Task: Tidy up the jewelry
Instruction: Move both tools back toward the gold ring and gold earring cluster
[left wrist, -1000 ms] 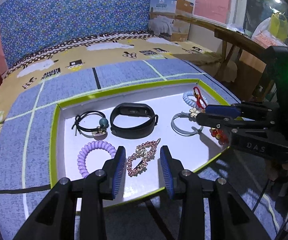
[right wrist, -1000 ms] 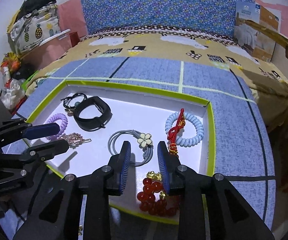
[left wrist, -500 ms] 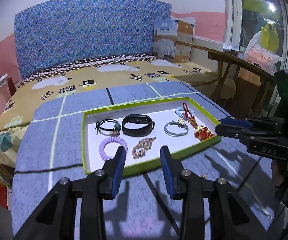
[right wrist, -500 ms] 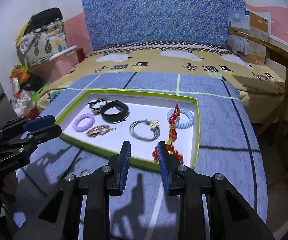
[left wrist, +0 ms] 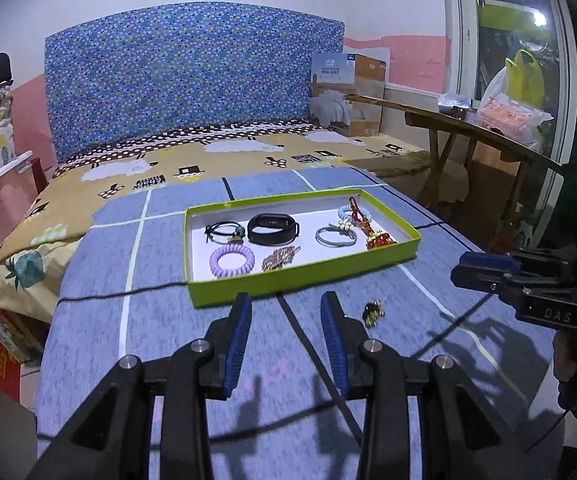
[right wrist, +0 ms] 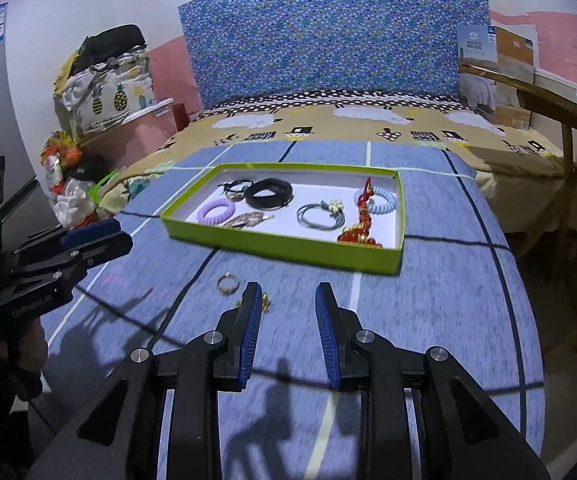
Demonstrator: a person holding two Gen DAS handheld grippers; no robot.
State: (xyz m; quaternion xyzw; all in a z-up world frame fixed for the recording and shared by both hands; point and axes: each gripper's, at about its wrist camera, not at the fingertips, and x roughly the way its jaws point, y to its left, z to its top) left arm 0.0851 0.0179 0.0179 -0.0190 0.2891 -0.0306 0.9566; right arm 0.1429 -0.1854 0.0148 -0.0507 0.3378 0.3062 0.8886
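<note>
Jewelry tray, green-walled with a white floor, sits on the blue blanket, centre of both frames, well ahead of both grippers. Its long axis runs left-right, tilted up toward the right in the left wrist view and down toward the right in the right wrist view. Inside: purple coil tie, black cord bracelet, black fitness band, rhinestone hair clip, grey hair tie with flower, pale blue coil tie, and a red bead charm whose red cord runs back toward the far wall. Left gripper: jaws apart, nothing between them, only blanket. Right gripper: same, jaws released and empty. Left wrist view shows loose gold pieces as one dark-gold clump just right of its right finger, details unclear. Right wrist view resolves them: a gold ring lying apart on the blanket, and more small gold bits beside its left finger, partly hidden by it. Right wrist view alone shows the pineapple-print bag at upper left; left wrist view alone shows the window and yellow bag at upper right. Each view catches the other gripper at its frame edge.
</note>
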